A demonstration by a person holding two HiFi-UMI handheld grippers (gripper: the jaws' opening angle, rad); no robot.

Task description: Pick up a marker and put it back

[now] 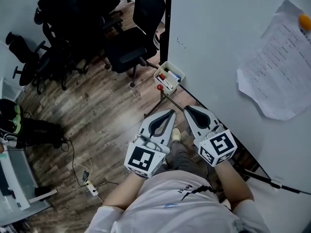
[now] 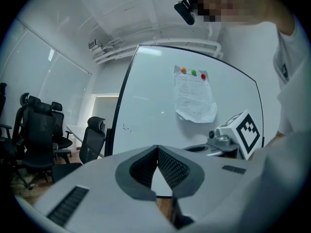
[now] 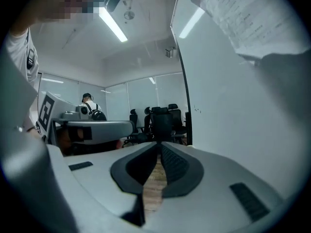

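The whiteboard (image 1: 218, 42) fills the right side of your head view and stands on a wood-plank floor (image 1: 97, 110). Black office chairs (image 1: 131, 42) are bunched well away at the far end of the room. A crumpled paper sheet (image 1: 279, 67) hangs on the board under magnets, far from where you need to work. Your left gripper (image 1: 170, 113) and right gripper (image 1: 187, 109) hang side by side in front of you. On each, the jaw tips are pressed together with nothing between them, so whichever you use must spread before it goes in. Ahead of both tips, a small white tray (image 1: 156, 75) sits at the board's lower edge. The markers (image 1: 170, 77) lie packed inside it, too small here to tell apart. Expect a marker to be light, rigid and smooth-barrelled, so it will likely roll or slip under a loose pinch. Take it across the middle of the barrel with the ribbed pads, not on the cap, which could pull off. The tray is narrow and crowded, so come in from above and single out one marker.
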